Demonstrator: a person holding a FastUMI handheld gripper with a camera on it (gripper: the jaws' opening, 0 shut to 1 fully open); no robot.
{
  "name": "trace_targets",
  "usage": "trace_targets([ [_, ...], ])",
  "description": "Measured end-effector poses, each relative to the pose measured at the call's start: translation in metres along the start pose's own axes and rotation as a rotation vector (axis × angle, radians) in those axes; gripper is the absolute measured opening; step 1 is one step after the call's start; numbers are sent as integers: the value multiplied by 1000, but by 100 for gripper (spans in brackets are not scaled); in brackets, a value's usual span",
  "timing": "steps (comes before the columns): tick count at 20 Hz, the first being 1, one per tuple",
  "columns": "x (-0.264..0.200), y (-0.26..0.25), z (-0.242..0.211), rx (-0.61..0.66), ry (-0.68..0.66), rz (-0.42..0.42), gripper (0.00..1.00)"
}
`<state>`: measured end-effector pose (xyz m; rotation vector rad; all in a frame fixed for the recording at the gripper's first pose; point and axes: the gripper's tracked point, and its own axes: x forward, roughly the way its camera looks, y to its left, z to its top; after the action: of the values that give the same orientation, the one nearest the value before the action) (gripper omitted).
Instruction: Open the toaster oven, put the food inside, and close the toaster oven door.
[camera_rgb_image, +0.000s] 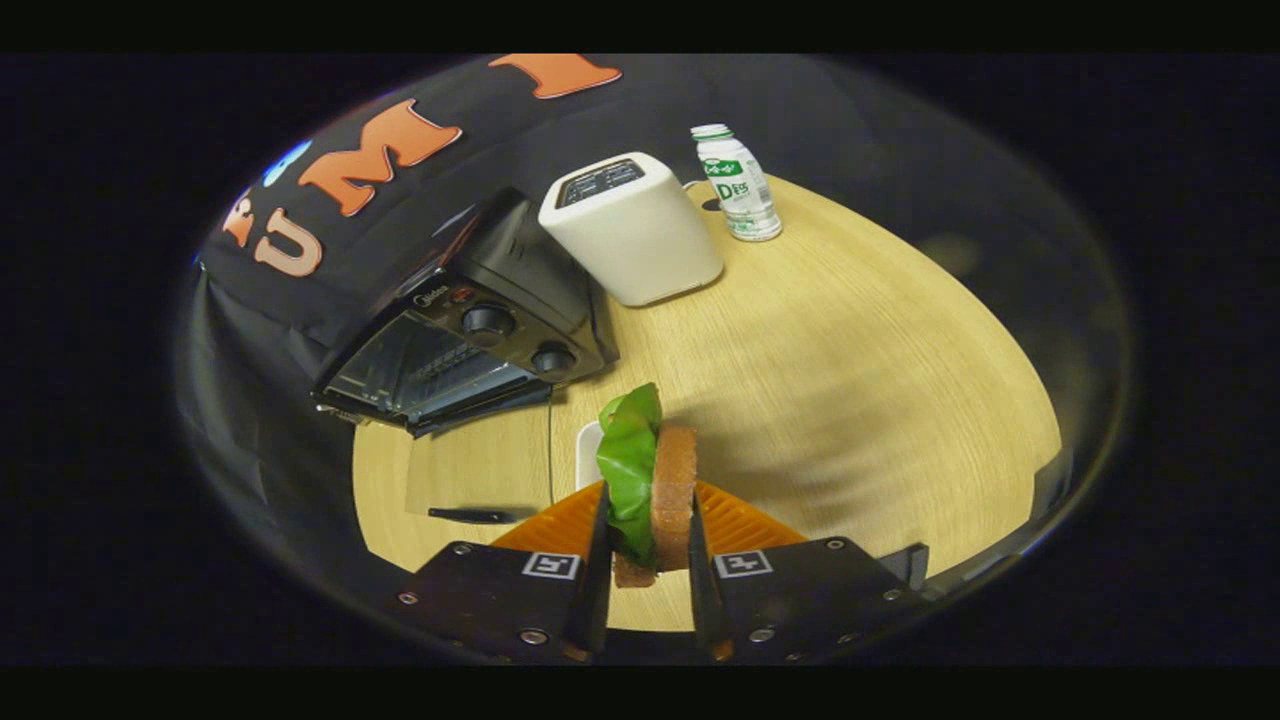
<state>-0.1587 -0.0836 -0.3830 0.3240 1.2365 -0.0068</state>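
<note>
sandwich (655, 495) pinched in gripper (648, 560), toaster oven (470, 320) open

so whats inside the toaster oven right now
Through the toaster oven door glass only a wire rack shows; the dim depths behind it cannot be made out. The sandwich sits outside, clamped between the tongs, held above the wooden table.

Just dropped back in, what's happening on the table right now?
The gripper is shut on a sandwich, brown bread with a green lettuce leaf, held upright between its fingers above the wooden table. The black toaster oven stands ahead and to the left with its door open, flat toward the table. A white box-shaped appliance and a small bottle stand beyond it. The food is not yet inside.
</note>
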Motion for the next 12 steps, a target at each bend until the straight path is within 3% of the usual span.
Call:
trace_targets([
  [5, -13, -2, -1, -48, -5, 13, 30],
  [8, -27, 2, 13, 1, -44, 47, 30],
  [12, -50, 32, 38, 84, -129, 165, 30],
])
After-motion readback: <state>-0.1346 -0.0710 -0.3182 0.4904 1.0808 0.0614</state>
